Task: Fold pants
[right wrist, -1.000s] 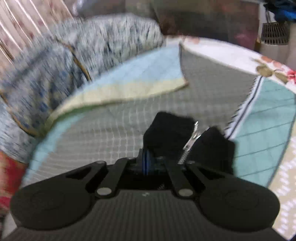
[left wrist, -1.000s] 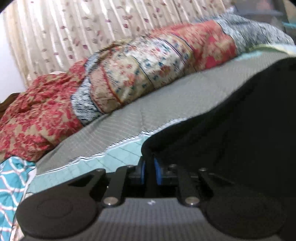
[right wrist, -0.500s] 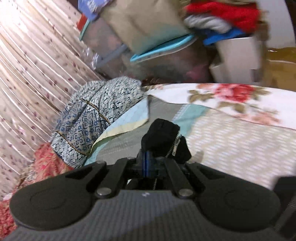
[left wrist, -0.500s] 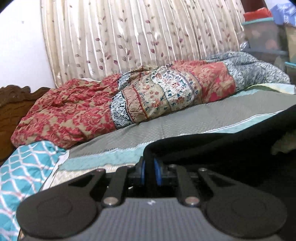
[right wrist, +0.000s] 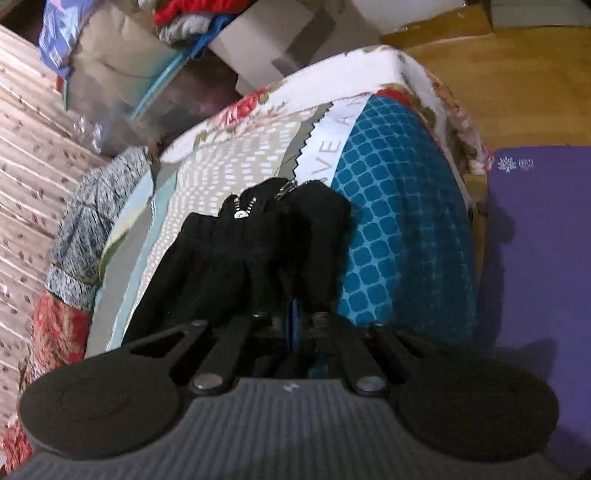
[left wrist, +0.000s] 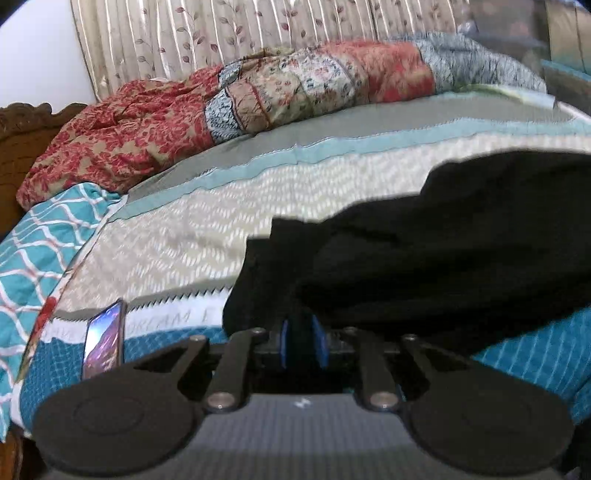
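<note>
The black pants (left wrist: 443, 236) hang over the bed, held by both grippers. My left gripper (left wrist: 300, 332) is shut on a fold of the black cloth, which spreads up and to the right. In the right wrist view my right gripper (right wrist: 293, 314) is shut on the pants (right wrist: 236, 258) near a silver zipper (right wrist: 242, 210); the gathered cloth droops toward the bed's foot end.
The bed carries a patterned spread (left wrist: 221, 221) with a teal band (right wrist: 399, 229). A rolled floral quilt (left wrist: 258, 96) lies along the curtain side. A phone (left wrist: 103, 339) lies near the left edge. Boxes and clothes (right wrist: 192, 22) stand beyond the bed; a purple mat (right wrist: 535, 258) covers the floor.
Both grippers have pulled back toward the near edge of the bed with the pants in them. The right view has swung to show the bed's corner and the floor.
</note>
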Motion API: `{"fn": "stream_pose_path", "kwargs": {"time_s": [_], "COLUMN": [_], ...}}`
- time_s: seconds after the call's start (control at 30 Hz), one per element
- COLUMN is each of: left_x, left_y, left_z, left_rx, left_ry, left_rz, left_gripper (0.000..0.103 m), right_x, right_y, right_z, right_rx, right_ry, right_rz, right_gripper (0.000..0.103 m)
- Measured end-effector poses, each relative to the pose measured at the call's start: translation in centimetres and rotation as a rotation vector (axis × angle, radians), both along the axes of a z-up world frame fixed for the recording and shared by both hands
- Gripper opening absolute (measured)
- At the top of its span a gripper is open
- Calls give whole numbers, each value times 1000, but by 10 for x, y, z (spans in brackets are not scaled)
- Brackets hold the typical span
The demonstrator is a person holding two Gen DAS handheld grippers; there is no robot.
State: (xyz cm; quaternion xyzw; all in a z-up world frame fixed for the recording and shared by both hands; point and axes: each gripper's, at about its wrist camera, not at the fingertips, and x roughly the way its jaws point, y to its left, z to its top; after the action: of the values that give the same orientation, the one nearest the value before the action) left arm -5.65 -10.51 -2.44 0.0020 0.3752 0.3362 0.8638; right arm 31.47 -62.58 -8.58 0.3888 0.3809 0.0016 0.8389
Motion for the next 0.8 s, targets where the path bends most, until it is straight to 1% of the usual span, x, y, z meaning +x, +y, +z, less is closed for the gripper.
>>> {"fn": "stream_pose_path", "kwargs": {"time_s": [0.03,0.07,0.1,0.13,0.17,0.2,0.23,0.3,0.33,0.4,0.47,0.5,0.57,0.6,0.67,0.7,0.73,0.77,0.8], "left_x": [-4,-8,-13,-20,-27,-38,-47,-68,-78,-92,-94,-88,-71,-60,-32,-19,-7,6,17], "left_y": [-4,-7,-8,-9,-10,-8,-4,12,22,51,83,100,131,143,162,166,168,168,165], "left_z": [1,4,7,10,12,17,20,32,40,56,67,69,63,58,41,32,21,9,1], "left_rx": [2,0,1,9,9,-14,-48,-152,-195,-251,-306,-347,-435,-456,-493,-538,-597,-660,-684], "left_ry": [-2,-7,-12,-18,-30,-49,-73,-154,-204,-307,-375,-383,-366,-351,-289,-265,-243,-212,-181], "left_rz": [0,-6,-9,-3,-3,-4,-1,32,58,124,161,164,125,114,101,69,33,-5,-35], "left_gripper": [24,30,49,64,64,63,63,65,70,78,78,78,79,79,81,83,86,86,69], "right_x": [1,1,0,-5,-10,-16,-21,-28,-33,-38,-36,-36,-41,-47,-64,-73,-85,-97,-108], "right_y": [0,-2,-8,-10,-11,-12,-11,0,5,30,72,95,146,170,224,247,269,292,310], "right_z": [1,2,4,8,14,19,24,39,46,62,78,83,88,88,83,80,74,68,61], "right_rx": [12,32,40,17,-15,-39,-57,-113,-135,-159,-165,-159,-129,-112,-93,-96,-104,-114,-126], "right_ry": [4,4,-1,5,4,-18,-42,-94,-128,-206,-256,-266,-260,-252,-225,-208,-192,-176,-164], "right_rz": [-9,-21,-48,-96,-137,-148,-134,-84,-42,80,251,341,525,609,784,854,923,993,1044], "right_gripper": [22,28,38,49,51,51,51,50,50,50,50,50,50,50,51,51,51,51,51]}}
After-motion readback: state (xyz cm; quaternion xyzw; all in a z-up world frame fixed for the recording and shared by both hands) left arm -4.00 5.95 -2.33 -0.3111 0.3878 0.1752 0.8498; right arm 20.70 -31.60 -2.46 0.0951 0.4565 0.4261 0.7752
